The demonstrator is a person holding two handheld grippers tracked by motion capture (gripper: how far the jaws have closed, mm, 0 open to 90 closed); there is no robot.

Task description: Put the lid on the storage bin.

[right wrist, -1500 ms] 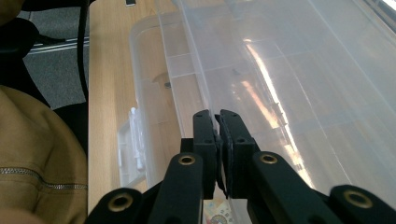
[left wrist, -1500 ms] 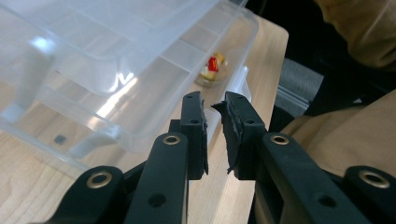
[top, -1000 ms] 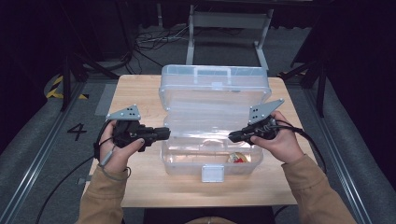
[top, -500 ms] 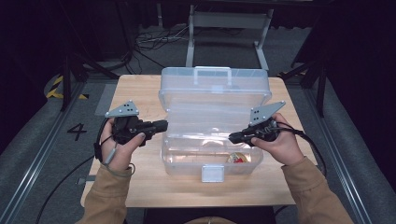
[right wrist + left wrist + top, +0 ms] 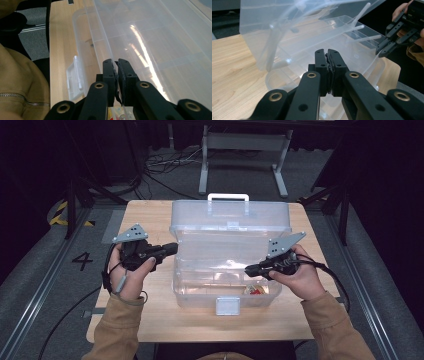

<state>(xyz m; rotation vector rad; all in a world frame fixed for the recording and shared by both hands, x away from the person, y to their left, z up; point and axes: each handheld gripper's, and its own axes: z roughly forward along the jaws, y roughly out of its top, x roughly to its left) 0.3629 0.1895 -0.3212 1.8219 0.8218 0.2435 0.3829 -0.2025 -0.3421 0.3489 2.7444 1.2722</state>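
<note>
Left gripper [image 5: 172,248] is held level at the left end of the clear plastic box [image 5: 227,285], its jaws pressed together with nothing between them; they have just been closing, and in the left gripper view [image 5: 327,53] the pads meet in front of the box wall without touching it. Right gripper [image 5: 248,270] is also closed on nothing, its tips set against or just over the right part of the box's inner tray [image 5: 220,270]; whether contact is made cannot be told.

The box stands in the middle of the tabletop [image 5: 150,320], its long axis running from the left edge to the right edge, so that one gripper is found at each short end and both point inward at it. The hinged lid [image 5: 230,217] is raised and leans toward the far edge, with its white handle [image 5: 228,197] uppermost. A white latch [image 5: 227,306] sits on the front wall, facing the near edge. Something small and red [image 5: 256,291] lies in the bottom toward the near right corner, below the right gripper's tips.

The right gripper is judged nearer to the tray and the contents; the left stands just outside the wall, so any reach inward would have to be made over the left rim.
</note>
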